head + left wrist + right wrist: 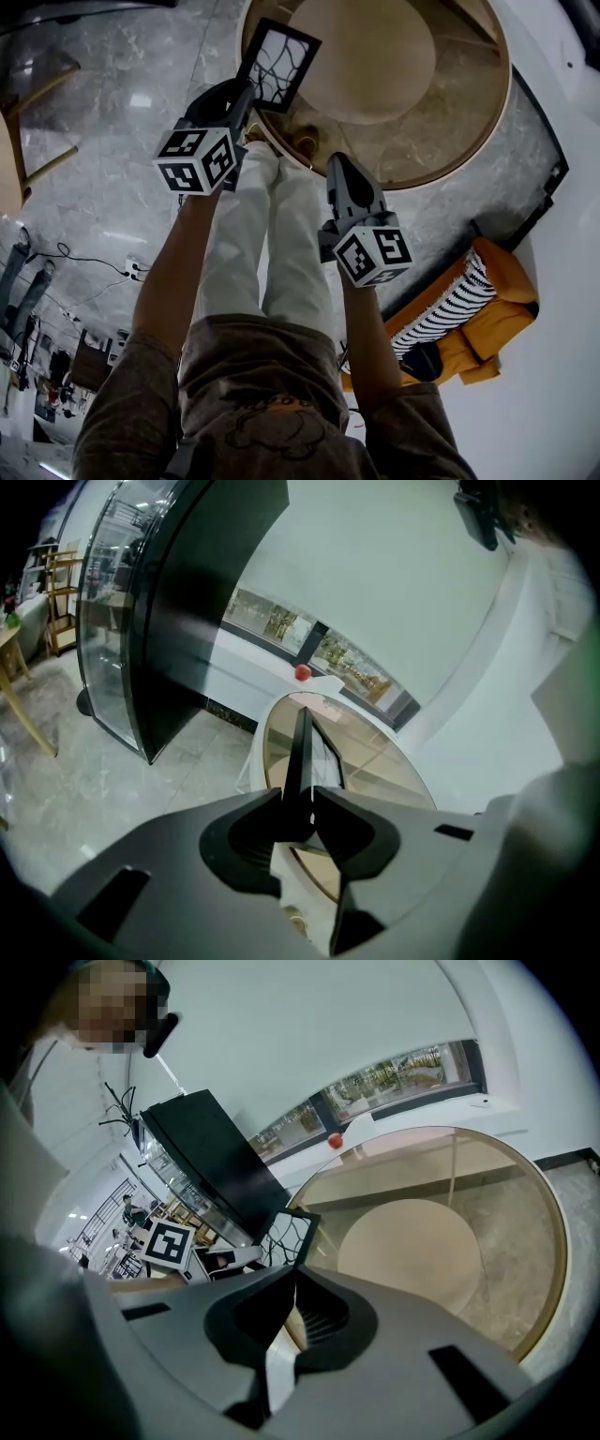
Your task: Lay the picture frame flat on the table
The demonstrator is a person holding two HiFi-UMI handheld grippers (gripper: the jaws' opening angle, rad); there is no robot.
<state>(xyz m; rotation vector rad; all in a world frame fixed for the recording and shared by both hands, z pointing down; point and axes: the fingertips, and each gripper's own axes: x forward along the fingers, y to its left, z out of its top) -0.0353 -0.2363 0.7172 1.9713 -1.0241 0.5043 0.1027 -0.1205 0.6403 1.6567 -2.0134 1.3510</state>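
Nearest the camera, two bare forearms [173, 272] reach forward and down over a pair of white-trousered legs [272, 234]. Each carries one grey hand-held gripper topped by a black-and-white marker cube. The right hand-held gripper [337, 161] is the nearer one, its jaws pressed together with nothing between them, pointing towards the near edge of the worktop. The left hand-held gripper [247, 92] reaches a little further and pinches the single black rectangular picture frame with a white, branch-patterned face [278, 64] by a lower corner. In the left gripper view the frame stands edge-on between the two jaws. It hangs tilted over the near left edge of the one round glass worktop with a pale wooden rim [450, 141], not yet flat on it. One round beige base disc [375, 56] shows through the glass. Grey marbled floor [112, 141] lies all around, with one orange armchair [502, 281] holding a striped cushion [450, 300] off to the right. Beyond the far edge are a curved dark glass cabinet [178, 602], a white wall [394, 564] and one small red ball [302, 672] on a ledge.
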